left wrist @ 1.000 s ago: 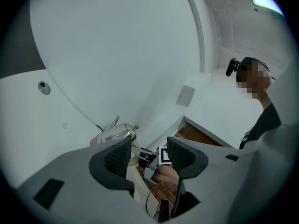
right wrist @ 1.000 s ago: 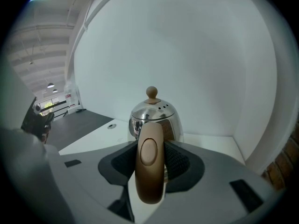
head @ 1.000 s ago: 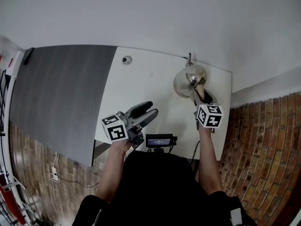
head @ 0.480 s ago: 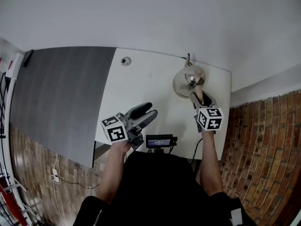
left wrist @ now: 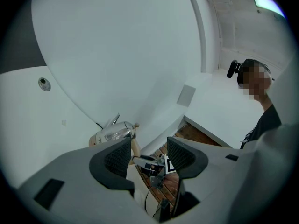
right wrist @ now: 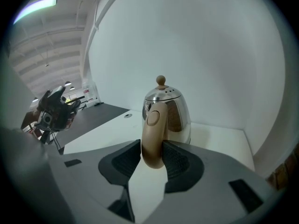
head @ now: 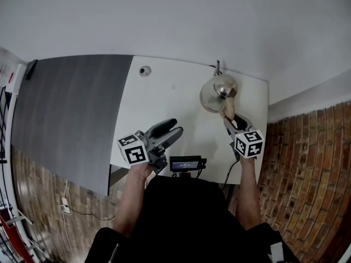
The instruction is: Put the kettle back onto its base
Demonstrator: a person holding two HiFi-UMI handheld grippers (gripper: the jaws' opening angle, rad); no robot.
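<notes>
Right gripper [head: 231, 122] drew back, clamped on lidded kettle [head: 217, 93] handle; contents hidden.

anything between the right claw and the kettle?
Nothing visible. The right claw is closed on the kettle by its tan handle, with pads against both sides. I can't make out the base in any view.

Silver kettle [head: 218, 92], tan handle [right wrist: 153, 134], white table [head: 175, 103], red-brown brick floor [head: 307, 163]
</notes>
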